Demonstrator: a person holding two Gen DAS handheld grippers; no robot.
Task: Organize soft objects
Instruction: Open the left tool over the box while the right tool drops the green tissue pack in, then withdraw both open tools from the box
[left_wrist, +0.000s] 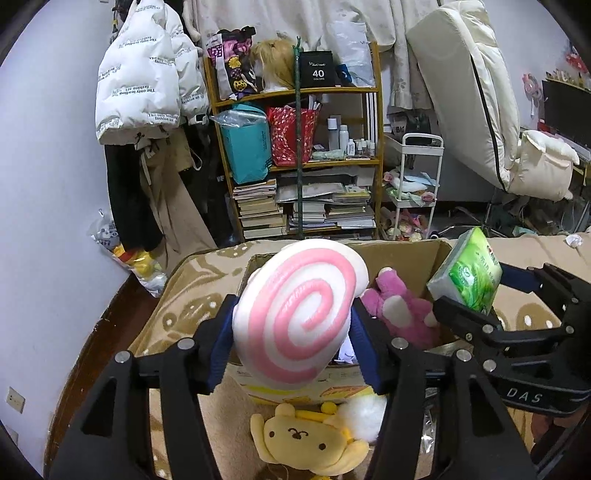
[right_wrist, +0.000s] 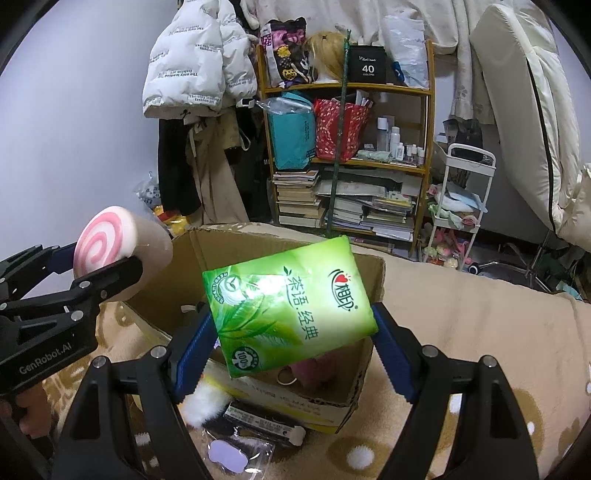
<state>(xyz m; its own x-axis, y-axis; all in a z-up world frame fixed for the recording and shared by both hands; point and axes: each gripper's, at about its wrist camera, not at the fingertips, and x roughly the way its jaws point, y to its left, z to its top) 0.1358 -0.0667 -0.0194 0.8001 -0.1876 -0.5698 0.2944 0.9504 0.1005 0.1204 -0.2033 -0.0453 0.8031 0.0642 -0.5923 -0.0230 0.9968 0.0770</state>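
Note:
My left gripper is shut on a round white cushion with a pink spiral and holds it above the near edge of an open cardboard box. It also shows in the right wrist view. My right gripper is shut on a green tissue pack and holds it over the box; the pack also shows in the left wrist view. A pink plush toy lies in the box. A yellow dog plush and a white pompom lie in front of the box.
The box stands on a beige patterned blanket. A small clear packet and a dark packet lie before the box. Behind stand a wooden shelf with books and bags, a white cart, hanging coats and a propped mattress.

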